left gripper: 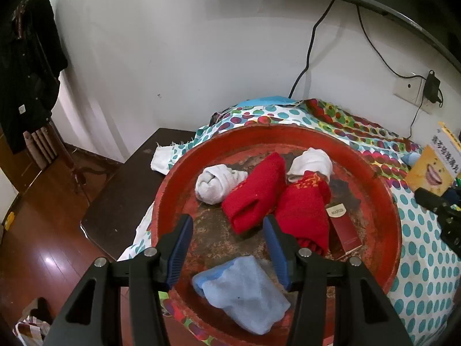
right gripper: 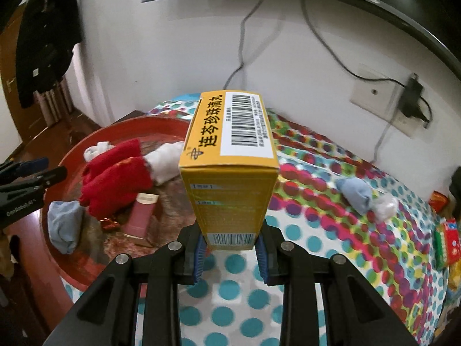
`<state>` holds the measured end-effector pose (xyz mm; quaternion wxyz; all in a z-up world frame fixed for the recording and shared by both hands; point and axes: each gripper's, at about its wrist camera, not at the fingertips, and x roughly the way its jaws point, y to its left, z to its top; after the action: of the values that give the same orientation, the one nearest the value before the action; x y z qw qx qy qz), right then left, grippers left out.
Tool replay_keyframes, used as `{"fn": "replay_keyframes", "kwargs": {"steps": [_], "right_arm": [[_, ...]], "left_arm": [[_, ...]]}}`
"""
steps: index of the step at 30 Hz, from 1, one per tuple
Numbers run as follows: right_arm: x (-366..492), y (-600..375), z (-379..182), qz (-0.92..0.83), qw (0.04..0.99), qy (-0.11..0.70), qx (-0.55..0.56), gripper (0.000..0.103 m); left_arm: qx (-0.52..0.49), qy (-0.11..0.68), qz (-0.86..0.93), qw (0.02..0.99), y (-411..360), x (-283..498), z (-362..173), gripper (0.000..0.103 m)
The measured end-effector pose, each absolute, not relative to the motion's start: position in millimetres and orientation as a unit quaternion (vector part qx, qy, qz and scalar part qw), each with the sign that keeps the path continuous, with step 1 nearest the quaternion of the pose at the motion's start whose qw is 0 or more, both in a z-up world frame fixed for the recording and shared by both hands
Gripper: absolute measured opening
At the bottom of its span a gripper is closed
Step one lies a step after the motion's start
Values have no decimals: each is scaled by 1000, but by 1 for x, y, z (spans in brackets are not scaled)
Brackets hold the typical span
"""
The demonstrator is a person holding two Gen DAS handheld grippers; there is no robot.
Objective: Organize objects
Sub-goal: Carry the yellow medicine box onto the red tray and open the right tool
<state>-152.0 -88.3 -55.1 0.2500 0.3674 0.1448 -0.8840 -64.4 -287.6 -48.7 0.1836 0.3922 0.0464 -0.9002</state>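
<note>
The right claw (right gripper: 230,255) pinches one yellow box (right gripper: 229,170) at its lower end, blue pads pressed against both sides, the box standing up and away from the camera above the dotted cloth (right gripper: 317,230). The left claw (left gripper: 227,245) stands spread with nothing between its fingers, hovering over the near part of one red tray (left gripper: 383,201).

In the tray the left wrist view counts two red rolled socks (left gripper: 253,193), lying side by side and touching, two white rolled socks (left gripper: 214,184) behind them, one pale blue sock (left gripper: 245,291) near the front rim, and one dark red carton (left gripper: 344,230) beside the right-hand red roll.

Only the right wrist view shows a second blue sock roll (right gripper: 355,194) touching a whitish bundle (right gripper: 384,207) out on the cloth, well apart from the tray, plus colourful packets (right gripper: 446,242) at the right edge. The left wrist view alone shows the dark counter (left gripper: 121,201) corner under the cloth and the wooden floor (left gripper: 43,245).
</note>
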Motion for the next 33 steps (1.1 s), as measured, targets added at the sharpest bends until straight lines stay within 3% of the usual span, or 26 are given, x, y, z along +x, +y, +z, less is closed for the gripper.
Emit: {"fn": "replay_keyframes", "kwargs": {"steps": [29, 33], "right_arm": [[-173, -166, -92, -858, 242, 203, 405, 29], [-174, -169, -93, -860, 241, 203, 402, 36]], "left_arm": [[410, 75, -891, 181, -300, -67, -57, 52], [410, 75, -891, 181, -300, -68, -57, 52]]}}
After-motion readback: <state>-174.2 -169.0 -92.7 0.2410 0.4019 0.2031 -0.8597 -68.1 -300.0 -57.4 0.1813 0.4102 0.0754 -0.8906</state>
